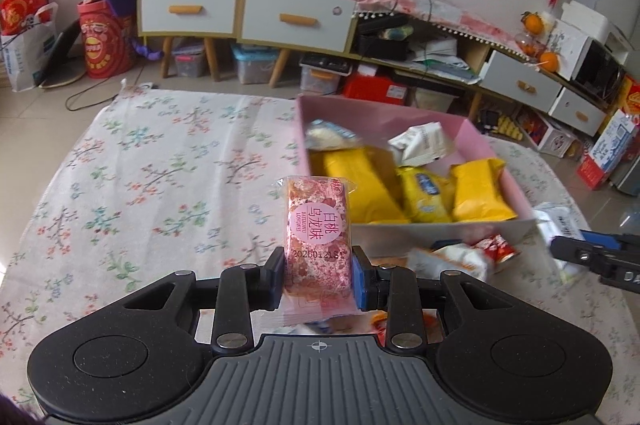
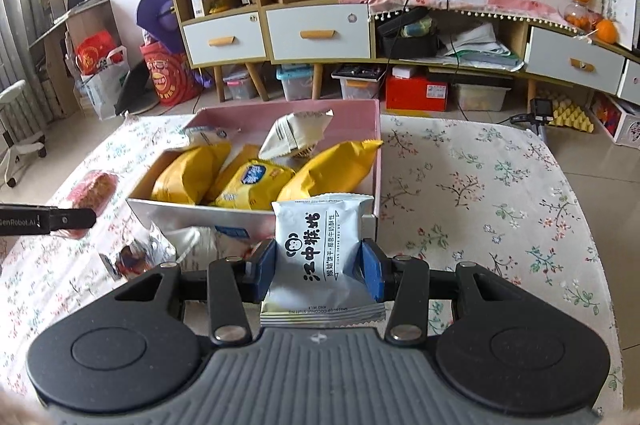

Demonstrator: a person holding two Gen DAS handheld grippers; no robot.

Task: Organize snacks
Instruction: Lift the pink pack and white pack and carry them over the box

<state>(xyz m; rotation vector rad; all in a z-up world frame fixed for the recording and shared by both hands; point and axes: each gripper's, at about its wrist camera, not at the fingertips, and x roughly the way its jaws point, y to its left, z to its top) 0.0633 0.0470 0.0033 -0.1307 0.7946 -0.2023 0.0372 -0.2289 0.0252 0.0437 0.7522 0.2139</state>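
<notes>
Pink peach-oolong packet (image 1: 318, 245) stands clamped upright in the left hand-held gripper (image 1: 318, 279), just left of the pink box (image 1: 448, 231) on the floral bench (image 1: 168, 177). Right hand-held gripper (image 2: 320, 271) grips a white biscuit packet (image 2: 320, 249) before the box's near wall.

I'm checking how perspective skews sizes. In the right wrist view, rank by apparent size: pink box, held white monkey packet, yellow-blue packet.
1. pink box
2. white monkey packet, enlarged by nearness, in the right claw
3. yellow-blue packet
</notes>
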